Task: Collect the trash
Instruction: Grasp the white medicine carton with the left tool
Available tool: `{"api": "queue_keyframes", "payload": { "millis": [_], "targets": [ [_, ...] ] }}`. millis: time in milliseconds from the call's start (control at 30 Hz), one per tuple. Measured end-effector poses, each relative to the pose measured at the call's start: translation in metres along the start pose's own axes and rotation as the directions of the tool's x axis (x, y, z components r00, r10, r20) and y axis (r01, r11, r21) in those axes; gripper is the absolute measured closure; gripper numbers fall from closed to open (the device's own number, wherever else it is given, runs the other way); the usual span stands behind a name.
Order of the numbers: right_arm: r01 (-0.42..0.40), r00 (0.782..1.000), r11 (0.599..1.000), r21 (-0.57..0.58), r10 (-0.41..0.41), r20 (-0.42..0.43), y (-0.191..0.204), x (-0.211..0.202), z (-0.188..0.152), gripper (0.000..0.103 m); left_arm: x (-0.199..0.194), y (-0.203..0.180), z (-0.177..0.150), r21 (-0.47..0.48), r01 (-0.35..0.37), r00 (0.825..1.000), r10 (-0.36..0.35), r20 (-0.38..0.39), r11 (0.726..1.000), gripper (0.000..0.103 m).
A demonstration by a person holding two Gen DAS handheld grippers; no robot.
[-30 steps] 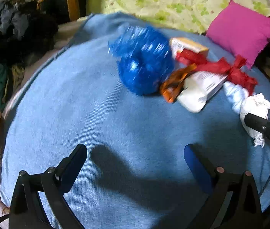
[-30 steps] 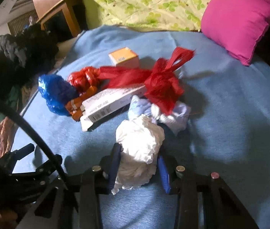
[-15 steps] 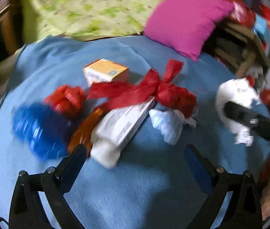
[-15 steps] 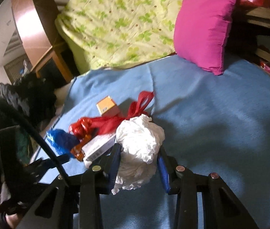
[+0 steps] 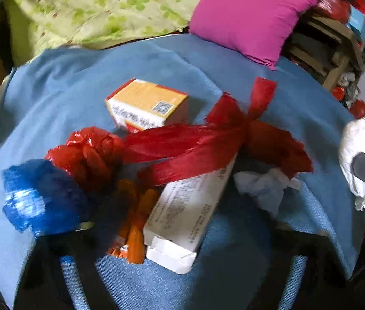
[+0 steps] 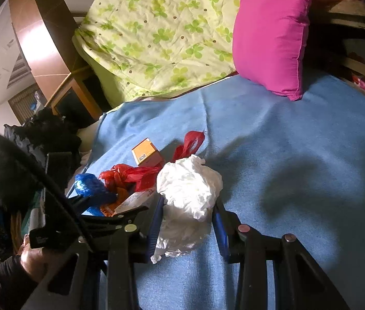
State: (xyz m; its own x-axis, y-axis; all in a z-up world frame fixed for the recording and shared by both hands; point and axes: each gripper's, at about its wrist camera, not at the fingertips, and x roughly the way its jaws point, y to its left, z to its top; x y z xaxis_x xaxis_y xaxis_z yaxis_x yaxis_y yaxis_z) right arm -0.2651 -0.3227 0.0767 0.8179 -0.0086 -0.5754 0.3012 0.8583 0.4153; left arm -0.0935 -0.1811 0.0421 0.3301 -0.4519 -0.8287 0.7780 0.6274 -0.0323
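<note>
While blurred by motion, left gripper [image 5: 182, 235] closing around white carton [image 5: 190, 214].

Blue blanket [image 5: 208, 67], plain. Quilt [image 6: 161, 31] pale yellow-green, green clover print, small brown dots. Pillow [image 6: 272, 38] solid magenta. Small box [image 5: 147, 104] orange top, white side, red edging. Long carton [image 5: 190, 206] white, dark print. Tied bag [image 5: 182, 147] red; crumpled bag [image 5: 35, 199] deep blue. Wrappers [image 5: 133, 230] orange. Tissue wad [image 6: 190, 188] white, between blue-padded black claw fingers [image 6: 218, 227]
</note>
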Motion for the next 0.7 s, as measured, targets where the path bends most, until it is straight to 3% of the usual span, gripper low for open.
{"api": "queue_keyframes", "payload": {
  "millis": [33, 167, 300, 633, 667, 700],
  "targets": [
    [0.001, 1.0, 1.0, 0.0, -0.001, 0.0, 0.0, 0.0, 0.0, 0.063, 0.002, -0.001, -0.001, -0.008, 0.019, 1.0, -0.019, -0.024, 1.0, 0.05],
    [0.002, 1.0, 1.0, -0.006, -0.003, -0.003, 0.001, -0.001, -0.002, 0.063, -0.001, -0.002, -0.006, -0.02, 0.026, 1.0, -0.027, -0.016, 0.999, 0.05],
    [0.001, 1.0, 1.0, -0.003, -0.001, -0.005, 0.0, -0.001, -0.002, 0.063, -0.001, -0.005, -0.017, -0.033, 0.104, 0.993, -0.106, -0.06, 0.994, 0.049],
    [-0.006, 1.0, 1.0, -0.001, 0.006, -0.008, -0.001, 0.0, -0.002, 0.063, 0.004, -0.005, -0.022, -0.102, 0.1, 0.993, -0.106, -0.053, 0.99, 0.041],
    [-0.006, 1.0, 1.0, -0.002, 0.006, -0.008, -0.001, 0.0, -0.002, 0.063, 0.003, -0.006, -0.024, -0.098, 0.081, 0.995, -0.086, -0.051, 0.992, 0.044],
    [-0.006, 1.0, 1.0, -0.003, 0.006, -0.007, 0.0, 0.001, -0.002, 0.063, 0.004, -0.006, -0.024, -0.094, 0.062, 0.997, -0.067, -0.05, 0.994, 0.06]
  ]
}}
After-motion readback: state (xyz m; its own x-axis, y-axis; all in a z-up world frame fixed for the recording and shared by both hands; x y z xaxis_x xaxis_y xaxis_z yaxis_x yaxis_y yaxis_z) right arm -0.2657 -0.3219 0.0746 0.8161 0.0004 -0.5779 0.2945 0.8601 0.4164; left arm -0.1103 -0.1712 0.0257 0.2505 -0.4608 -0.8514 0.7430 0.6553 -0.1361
